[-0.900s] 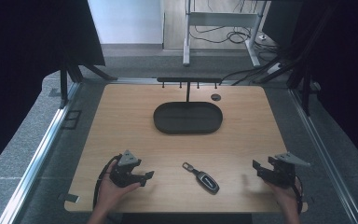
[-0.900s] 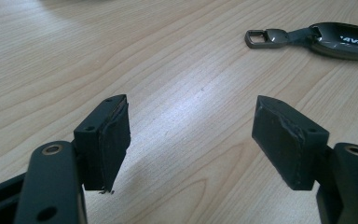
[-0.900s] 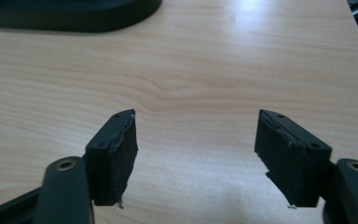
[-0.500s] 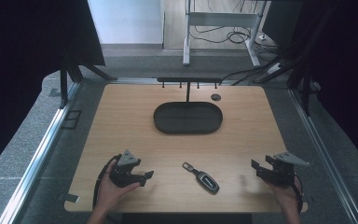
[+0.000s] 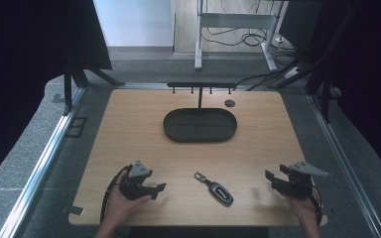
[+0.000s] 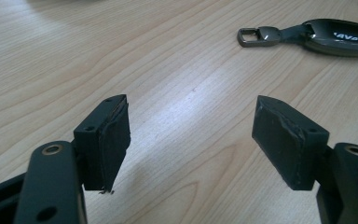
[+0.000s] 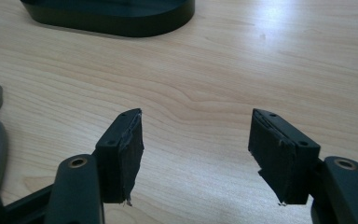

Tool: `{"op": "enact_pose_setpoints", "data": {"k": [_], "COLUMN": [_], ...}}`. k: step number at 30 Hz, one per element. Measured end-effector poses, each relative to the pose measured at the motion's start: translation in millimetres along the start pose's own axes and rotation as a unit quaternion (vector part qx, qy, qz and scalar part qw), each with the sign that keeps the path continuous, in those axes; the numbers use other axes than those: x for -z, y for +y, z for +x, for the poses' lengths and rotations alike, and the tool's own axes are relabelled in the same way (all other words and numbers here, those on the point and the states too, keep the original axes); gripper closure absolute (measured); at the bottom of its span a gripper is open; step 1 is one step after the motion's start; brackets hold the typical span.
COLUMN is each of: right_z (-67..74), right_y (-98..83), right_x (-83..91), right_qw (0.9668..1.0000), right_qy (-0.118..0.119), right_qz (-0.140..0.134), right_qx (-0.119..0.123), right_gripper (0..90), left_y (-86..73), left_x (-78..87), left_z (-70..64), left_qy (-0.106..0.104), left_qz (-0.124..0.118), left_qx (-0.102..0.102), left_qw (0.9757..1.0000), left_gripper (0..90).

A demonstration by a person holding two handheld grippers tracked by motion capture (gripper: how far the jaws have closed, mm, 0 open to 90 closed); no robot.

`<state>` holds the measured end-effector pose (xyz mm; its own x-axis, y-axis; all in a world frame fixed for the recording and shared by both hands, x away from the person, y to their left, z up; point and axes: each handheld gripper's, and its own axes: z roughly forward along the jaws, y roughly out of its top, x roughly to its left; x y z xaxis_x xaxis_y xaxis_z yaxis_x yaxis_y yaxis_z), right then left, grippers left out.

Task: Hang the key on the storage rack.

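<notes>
I see the key fob [image 5: 217,190] lying flat on the desk [image 5: 129,129], near its front edge, between my two tools. My left hand-held gripper [image 5: 159,188] rests just to its left, jaws spread with nothing between them. My right hand-held gripper [image 5: 269,175] sits well apart on the other side, also spread and empty. The black oval tray [image 5: 200,135] stands farther back.

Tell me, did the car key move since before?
No. The car key lies at the same spot on the table, the same way in front of the black tray.
</notes>
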<state>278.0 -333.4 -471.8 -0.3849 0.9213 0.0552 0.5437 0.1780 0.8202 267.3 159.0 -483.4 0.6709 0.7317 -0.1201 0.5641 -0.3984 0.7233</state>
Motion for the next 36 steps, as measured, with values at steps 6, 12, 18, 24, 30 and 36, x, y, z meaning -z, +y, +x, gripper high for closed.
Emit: {"op": "enact_pose_setpoints", "data": {"k": [6, 12, 18, 24, 30, 36], "right_z": [7.3, 11.1, 17.5, 25.4, 36.2, 40.4], "right_y": [7.2, 12.0, 20.0, 25.8, 31.4, 36.4], "right_x": [3.7, 9.1, 15.1, 17.7, 6.0, -0.8], "right_qw": [0.9999, 0.9994, 0.9992, 0.9985, 0.9969, 0.9957], "right_qy": [0.0, 0.016, 0.026, 0.034, 0.06, 0.074], "right_qz": [-0.011, -0.03, -0.026, -0.019, 0.007, 0.013], "right_qx": [0.008, 0.007, 0.015, 0.038, 0.05, 0.054], "right_gripper": [35.6, 39.4, 40.8, 46.4, 47.4, 47.7], "left_y": [0.4, 0.3, -0.2, -0.5, -0.4, -0.5], "left_x": [-5.3, -4.7, -7.2, -7.3, -6.3, -7.5], "left_z": [-5.5, -4.7, -6.0, -6.3, -5.9, -6.7], "left_qy": [-0.009, -0.007, -0.011, -0.011, -0.014, -0.015], "left_qz": [0.007, 0.006, 0.011, 0.012, 0.009, 0.011], "left_qx": [-0.009, -0.006, -0.011, -0.009, -0.005, -0.006], "left_qw": [0.9999, 0.9999, 0.9998, 0.9998, 0.9999, 0.9998], "left_gripper": [28.4, 28.4, 28.4, 28.4, 28.4, 28.4]}}
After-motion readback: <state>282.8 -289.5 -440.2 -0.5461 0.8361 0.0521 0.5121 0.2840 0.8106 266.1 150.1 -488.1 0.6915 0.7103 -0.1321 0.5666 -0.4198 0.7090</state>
